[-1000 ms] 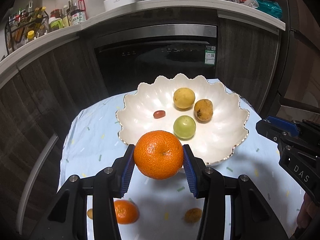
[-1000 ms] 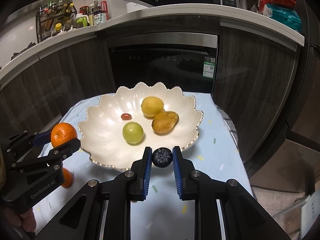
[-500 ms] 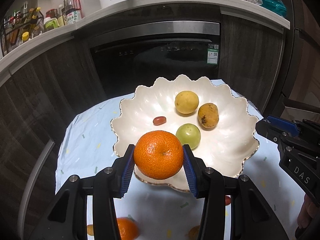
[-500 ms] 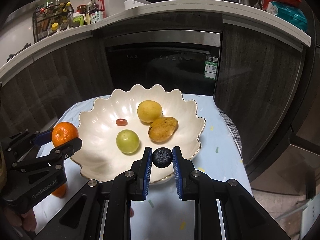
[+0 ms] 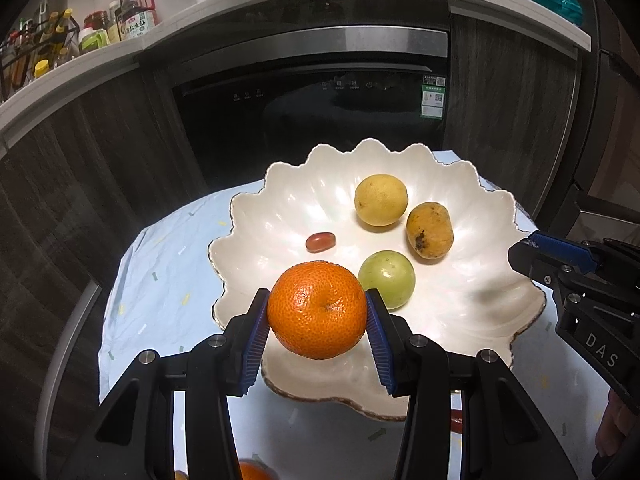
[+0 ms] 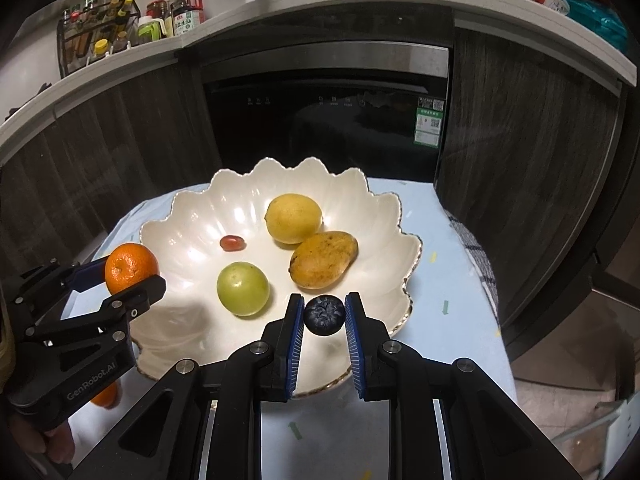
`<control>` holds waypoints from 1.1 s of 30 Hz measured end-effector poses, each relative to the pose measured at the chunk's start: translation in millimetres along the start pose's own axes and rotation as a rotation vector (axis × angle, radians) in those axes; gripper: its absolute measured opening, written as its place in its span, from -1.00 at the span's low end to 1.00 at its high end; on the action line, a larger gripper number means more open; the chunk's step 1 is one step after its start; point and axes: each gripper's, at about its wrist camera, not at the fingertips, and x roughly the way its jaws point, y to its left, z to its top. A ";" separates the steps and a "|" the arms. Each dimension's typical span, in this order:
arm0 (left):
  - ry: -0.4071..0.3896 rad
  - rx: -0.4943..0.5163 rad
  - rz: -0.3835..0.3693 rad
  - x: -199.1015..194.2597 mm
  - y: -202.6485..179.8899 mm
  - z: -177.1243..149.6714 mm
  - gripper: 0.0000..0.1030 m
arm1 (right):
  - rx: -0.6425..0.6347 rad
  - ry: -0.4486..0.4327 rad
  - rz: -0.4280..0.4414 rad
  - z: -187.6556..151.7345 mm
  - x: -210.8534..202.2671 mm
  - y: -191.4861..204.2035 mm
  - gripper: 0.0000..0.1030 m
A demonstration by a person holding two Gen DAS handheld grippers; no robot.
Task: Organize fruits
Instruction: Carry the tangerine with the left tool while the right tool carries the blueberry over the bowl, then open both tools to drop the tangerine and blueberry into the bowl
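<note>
Both tools have come forward over the bowl [image 5: 496, 216]: left tool [image 5: 317, 316] grasping the orange [image 5: 317, 310], right tool [image 6: 324, 320] the blueberry [image 6: 324, 315], release likely next.

my right gripper [image 6: 324, 316] pinches a blueberry [image 6: 324, 315] over the scalloped white bowl [image 6: 188, 216] at its 5 o'clock rim. inside: yellow lemon [image 6: 293, 219] at 12, mango [image 6: 323, 259] at 3 touching it, green fruit [image 6: 242, 288] at 7, small red fruit [image 6: 231, 243] near centre. my left gripper [image 6: 120, 276] clamps an orange [image 6: 130, 267] at 9 o'clock.
</note>
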 end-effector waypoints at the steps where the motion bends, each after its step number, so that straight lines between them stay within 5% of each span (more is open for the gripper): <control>1: 0.001 0.001 0.003 0.9 0.1 0.2 -0.10 | 0.001 0.005 0.000 0.0 2.3 -0.1 -0.57; 10: 0.045 0.000 0.030 12.5 1.8 -2.5 -0.08 | 0.001 0.025 -0.001 0.2 11.6 2.3 -0.53; 12: 0.054 -0.007 0.029 13.6 2.7 -4.2 -0.01 | 0.003 0.020 -0.003 0.5 11.0 2.7 -0.28; 15: 0.029 0.000 0.044 8.2 2.1 -4.0 0.35 | 0.002 0.003 -0.012 0.5 7.9 3.6 -0.03; 19: 0.024 0.000 0.054 4.9 3.1 -1.4 0.39 | 0.010 -0.012 -0.020 2.5 3.6 2.5 0.09; 22: 0.007 0.004 0.078 -0.1 3.5 -1.0 0.61 | 0.016 -0.022 -0.026 3.6 -0.4 2.4 0.24; 33: -0.008 -0.021 0.091 -19.1 13.9 -5.3 0.63 | 0.001 -0.055 -0.032 6.6 -18.8 11.9 0.36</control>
